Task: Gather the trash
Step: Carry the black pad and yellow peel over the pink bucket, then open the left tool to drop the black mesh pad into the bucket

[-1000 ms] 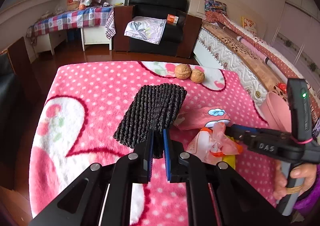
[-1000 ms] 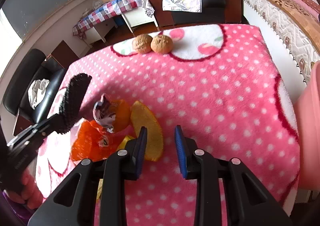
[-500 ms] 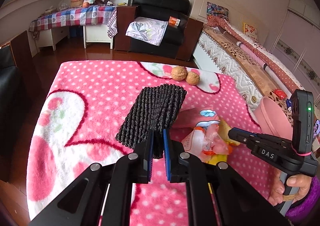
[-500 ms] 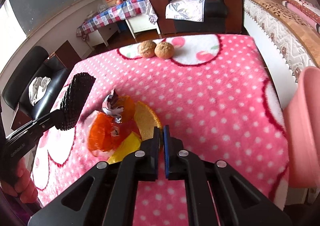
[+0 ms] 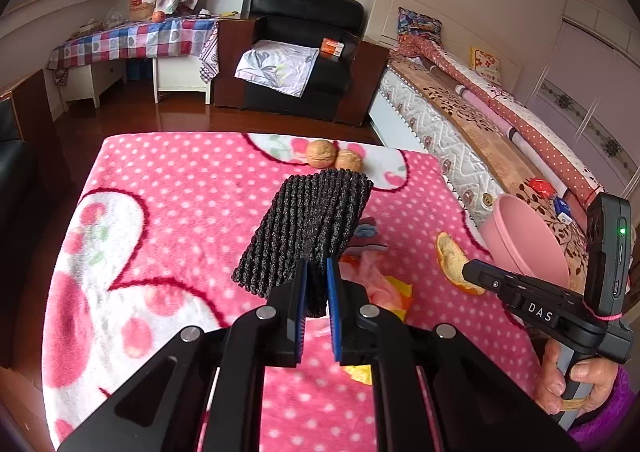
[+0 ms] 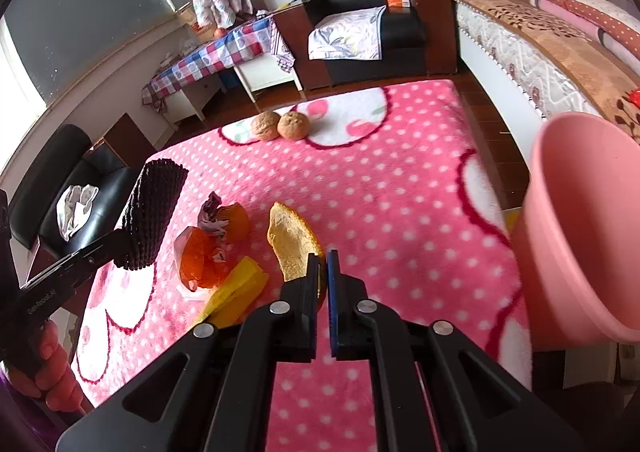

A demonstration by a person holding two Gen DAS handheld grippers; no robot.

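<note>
Grippers, one in each of a person's hands, work over a pink polka-dot blanket (image 6: 400, 188) spread on a table. The right gripper (image 6: 323, 264) has its jaws pressed together on the near end of an orange peel (image 6: 294, 248), which sticks out ahead of the fingertips, pale side up. Pinching it by the edge looks meant to carry it to the pink bin (image 6: 580, 220) standing just right of this gripper, past the blanket's edge. The left gripper (image 5: 317, 272) pinches a black ribbed pad (image 5: 308, 232), held raised and tilted ahead of its tips, probably as a sweeper for gathering scraps. Between the two grippers, a little ahead, lies more trash: crumpled orange wrappers (image 6: 200, 260) and a yellow scrap (image 6: 236, 288). Two walnuts (image 6: 280, 126) sit far ahead, near the blanket's far edge.
</note>
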